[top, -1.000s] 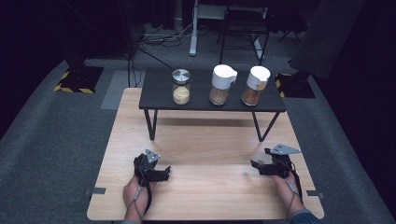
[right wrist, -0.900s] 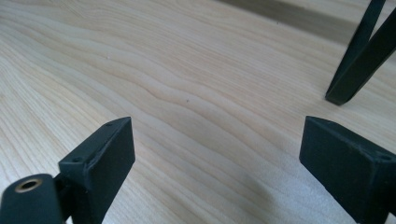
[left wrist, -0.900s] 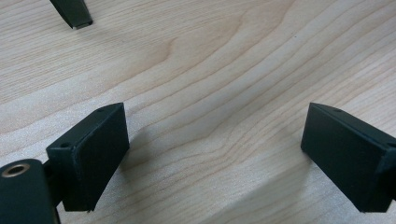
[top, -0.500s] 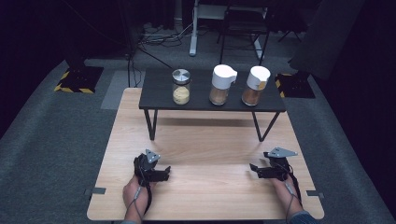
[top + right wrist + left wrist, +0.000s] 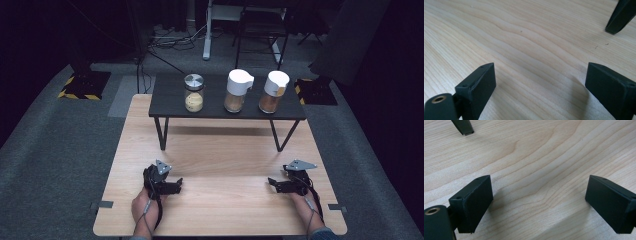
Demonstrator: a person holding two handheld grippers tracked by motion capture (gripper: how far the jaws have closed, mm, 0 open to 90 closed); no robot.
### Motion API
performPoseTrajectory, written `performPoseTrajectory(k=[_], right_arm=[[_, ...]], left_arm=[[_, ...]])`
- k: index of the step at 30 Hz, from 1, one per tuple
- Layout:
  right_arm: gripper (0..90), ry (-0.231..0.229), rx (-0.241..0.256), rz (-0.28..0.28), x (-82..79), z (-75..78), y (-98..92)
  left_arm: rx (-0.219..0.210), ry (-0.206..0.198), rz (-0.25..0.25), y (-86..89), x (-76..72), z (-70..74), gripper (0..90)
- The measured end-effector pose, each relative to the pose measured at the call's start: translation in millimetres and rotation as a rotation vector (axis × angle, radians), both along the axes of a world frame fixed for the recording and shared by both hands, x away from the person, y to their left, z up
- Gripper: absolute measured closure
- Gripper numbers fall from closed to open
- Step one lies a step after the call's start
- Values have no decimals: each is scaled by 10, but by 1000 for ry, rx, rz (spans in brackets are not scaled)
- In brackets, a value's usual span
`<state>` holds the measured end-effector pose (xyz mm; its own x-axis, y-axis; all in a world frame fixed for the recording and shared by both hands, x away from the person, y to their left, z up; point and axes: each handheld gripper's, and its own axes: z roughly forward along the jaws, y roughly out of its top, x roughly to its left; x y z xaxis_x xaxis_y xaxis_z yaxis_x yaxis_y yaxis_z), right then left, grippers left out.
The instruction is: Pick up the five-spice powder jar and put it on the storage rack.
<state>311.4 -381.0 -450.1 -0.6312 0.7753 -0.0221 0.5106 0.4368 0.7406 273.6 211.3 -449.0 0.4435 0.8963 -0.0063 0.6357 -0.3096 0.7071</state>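
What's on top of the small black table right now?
Three jars: a metal-lidded jar with pale contents and two white-capped jars holding brown contents. Nothing else shows on the black table.

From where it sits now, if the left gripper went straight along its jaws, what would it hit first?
The left gripper points across the wooden table toward the right gripper, jaws open. The way looks free up to that gripper, though depth and exact line are uncertain.

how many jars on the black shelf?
3, in a row on the black shelf: metal-lidded jar at left, white-capped jar in the middle, another white-capped jar at right. Nothing seems hidden behind them.
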Motion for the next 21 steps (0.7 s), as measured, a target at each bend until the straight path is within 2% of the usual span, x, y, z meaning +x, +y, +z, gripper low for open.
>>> performPoseTrajectory(k=[6, 21], right_arm=[[59, 18, -5, -4, 29, 12, 13], [46, 20, -6, 2, 37, 12, 14]], left_arm=[[2, 0, -1, 0, 1, 2, 77], [1, 0, 7, -14, -7, 1, 76]])
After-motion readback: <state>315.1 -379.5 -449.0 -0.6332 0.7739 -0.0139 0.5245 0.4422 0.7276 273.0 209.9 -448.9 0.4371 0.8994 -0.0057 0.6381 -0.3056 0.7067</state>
